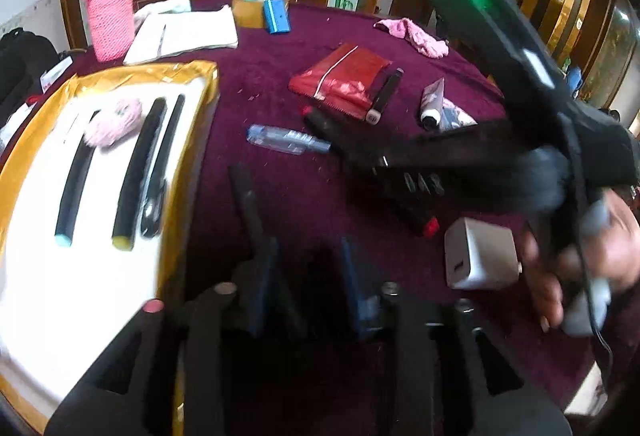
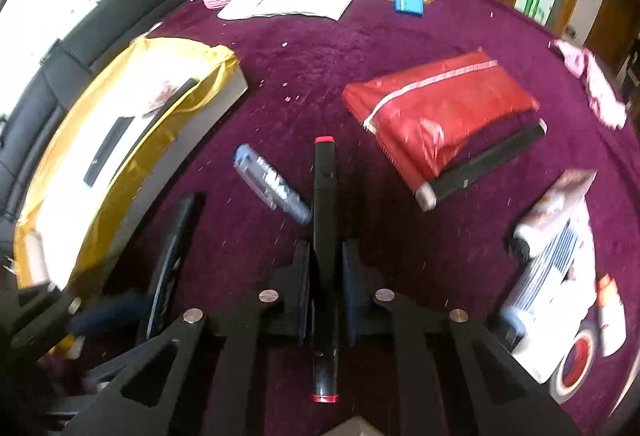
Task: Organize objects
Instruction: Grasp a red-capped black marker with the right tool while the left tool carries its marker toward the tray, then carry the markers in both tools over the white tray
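A gold-rimmed white tray (image 1: 188,124) at the left holds black markers (image 1: 138,168) and a pink ball (image 1: 114,120). It also shows in the right wrist view (image 2: 100,196). My right gripper (image 2: 326,260) is shut on a black marker with red ends (image 2: 325,220) and holds it above the purple cloth. In the left wrist view the same marker (image 1: 424,222) shows under the right gripper (image 1: 404,176). My left gripper (image 1: 308,268) is open and empty beside the tray. A black marker with a grey cap (image 2: 480,164), a clear blue pen (image 2: 272,184) and a red pouch (image 2: 440,104) lie on the cloth.
A white charger (image 1: 480,254) lies at the right. A pink knitted cup (image 1: 110,20), papers (image 1: 184,32), a tape roll (image 1: 248,10) and a blue box (image 1: 276,16) stand at the back. A tube (image 1: 432,102), a pink cloth (image 1: 416,36) and a tape roll (image 2: 576,364) lie at the right.
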`<act>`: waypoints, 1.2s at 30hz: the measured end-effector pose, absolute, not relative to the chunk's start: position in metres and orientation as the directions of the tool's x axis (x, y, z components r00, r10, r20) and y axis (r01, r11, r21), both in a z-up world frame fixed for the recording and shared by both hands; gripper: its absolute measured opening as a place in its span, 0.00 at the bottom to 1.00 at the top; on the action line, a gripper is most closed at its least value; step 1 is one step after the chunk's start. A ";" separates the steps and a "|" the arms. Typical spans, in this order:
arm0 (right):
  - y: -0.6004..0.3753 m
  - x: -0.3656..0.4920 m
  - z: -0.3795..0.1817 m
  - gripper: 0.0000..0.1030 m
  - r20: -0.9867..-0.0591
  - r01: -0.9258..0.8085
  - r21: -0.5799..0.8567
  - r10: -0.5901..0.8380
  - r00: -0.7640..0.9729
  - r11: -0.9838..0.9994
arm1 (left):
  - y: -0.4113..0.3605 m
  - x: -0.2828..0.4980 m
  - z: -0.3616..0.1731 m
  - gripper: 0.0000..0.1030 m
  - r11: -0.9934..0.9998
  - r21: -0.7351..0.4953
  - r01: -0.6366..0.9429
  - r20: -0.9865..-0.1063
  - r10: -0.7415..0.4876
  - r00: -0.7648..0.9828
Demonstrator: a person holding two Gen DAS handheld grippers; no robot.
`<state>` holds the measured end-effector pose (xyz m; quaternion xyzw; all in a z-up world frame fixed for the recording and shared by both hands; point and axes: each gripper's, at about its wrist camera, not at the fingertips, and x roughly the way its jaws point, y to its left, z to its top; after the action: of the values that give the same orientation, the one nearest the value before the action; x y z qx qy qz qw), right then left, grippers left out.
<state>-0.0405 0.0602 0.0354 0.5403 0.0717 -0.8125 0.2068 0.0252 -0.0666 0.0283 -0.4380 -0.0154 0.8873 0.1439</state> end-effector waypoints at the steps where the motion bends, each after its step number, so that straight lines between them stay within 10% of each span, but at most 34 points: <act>1: 0.064 -0.038 0.035 0.13 -0.907 0.409 0.129 -0.274 -0.320 -0.903 | -0.061 0.023 0.025 0.33 -0.952 -0.160 -0.262 -0.770 0.286 -0.570; 4: 0.069 -0.033 0.036 0.13 -0.903 0.397 0.153 -0.292 -0.316 -0.905 | -0.049 0.015 0.015 0.32 -0.939 -0.168 -0.299 -0.794 0.308 -0.524; 8: 0.070 -0.038 0.036 0.13 -0.890 0.357 0.184 -0.310 -0.336 -0.916 | -0.067 0.018 0.016 0.02 -0.925 -0.258 -0.280 -0.790 0.369 -0.490; 18: 0.067 -0.042 0.035 0.13 -0.892 0.324 0.187 -0.299 -0.340 -0.927 | -0.092 0.026 0.029 0.03 -0.954 -0.241 -0.178 -0.803 0.299 -0.516; 28: 0.079 -0.039 0.033 0.13 -0.876 0.320 0.248 -0.353 -0.328 -0.914 | -0.060 0.014 0.015 0.06 -0.987 0.053 -0.154 -0.839 0.040 -0.542; 36: 0.087 -0.042 0.031 0.13 -0.857 0.302 0.317 -0.408 -0.314 -0.899 | -0.072 0.007 0.016 0.00 -0.975 -0.083 -0.206 -0.832 0.182 -0.523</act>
<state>-0.0416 0.0869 0.0313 0.5431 -0.0486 -0.8090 0.2196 0.0070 -0.0722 0.0157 -0.4753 0.0128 0.8727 0.1113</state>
